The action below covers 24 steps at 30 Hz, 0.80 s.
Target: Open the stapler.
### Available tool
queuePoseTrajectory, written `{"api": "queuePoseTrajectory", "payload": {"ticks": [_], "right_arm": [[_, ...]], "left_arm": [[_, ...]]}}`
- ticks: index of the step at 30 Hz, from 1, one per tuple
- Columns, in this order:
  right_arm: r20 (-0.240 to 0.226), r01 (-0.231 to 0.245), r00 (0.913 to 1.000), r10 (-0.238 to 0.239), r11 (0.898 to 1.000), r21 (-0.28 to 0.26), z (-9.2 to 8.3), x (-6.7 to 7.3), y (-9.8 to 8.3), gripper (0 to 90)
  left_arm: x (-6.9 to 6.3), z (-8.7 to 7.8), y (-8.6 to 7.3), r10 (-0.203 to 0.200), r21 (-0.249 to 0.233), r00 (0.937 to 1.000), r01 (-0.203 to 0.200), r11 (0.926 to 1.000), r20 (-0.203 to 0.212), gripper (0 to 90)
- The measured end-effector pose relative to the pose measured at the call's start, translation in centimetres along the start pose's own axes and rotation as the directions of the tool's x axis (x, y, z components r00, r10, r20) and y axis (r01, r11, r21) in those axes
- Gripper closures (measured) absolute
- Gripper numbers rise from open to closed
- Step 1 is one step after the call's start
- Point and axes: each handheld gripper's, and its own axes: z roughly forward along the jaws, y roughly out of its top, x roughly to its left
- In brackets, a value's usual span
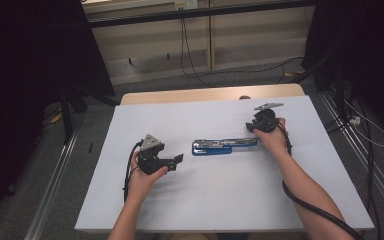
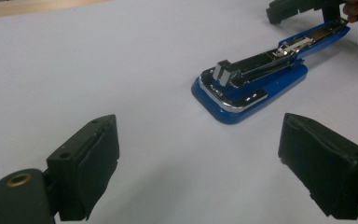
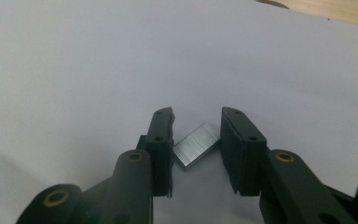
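2 tools at work: staple strip between the right jaws, stapler lying opened on the counter.

The right tool (image 3: 196,140) has its jaws narrowed around a strip of staples (image 3: 196,144) that lies skewed on the white counter (image 1: 205,200); the left pad looks to touch 1 corner, the right pad stands just apart, so no firm grasp yet. The left tool (image 2: 200,163) is released, jaws wide, near the blue stapler (image 2: 251,86), whose top is folded back flat with the tray exposed. Risks: closing on the skewed strip may pivot, buckle or snap it; a corner grip may drop it during transfer; the unrestrained stapler may slide during loading.
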Motion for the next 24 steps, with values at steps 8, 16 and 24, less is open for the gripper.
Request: {"api": "queuePoseTrajectory", "payload": {"ticks": [8, 16, 24], "right_arm": [[-0.029, 0.033, 0.9990, -0.032, 0.999, 0.004, -0.87, -0.04, -0.70, 75.0], [-0.035, -0.002, 0.9994, 0.002, 1.000, -0.008, -0.63, -0.29, -0.63, 69.4], [-0.045, 0.016, 0.9989, -0.016, 1.000, -0.001, -0.40, -0.24, -0.39, 79.1]], "left_arm": [[-0.18, -0.16, 0.19, 0.010, -0.014, 0.9999, -0.010, 0.9998, 0.001, 13.3], [-0.03, -0.28, 0.19, 0.002, -0.023, 1.0000, -0.002, 0.9997, -0.004, 13.3], [0.11, -0.48, 0.19, -0.001, -0.034, 1.0000, 0.001, 0.9994, -0.009, 13.2]]}}
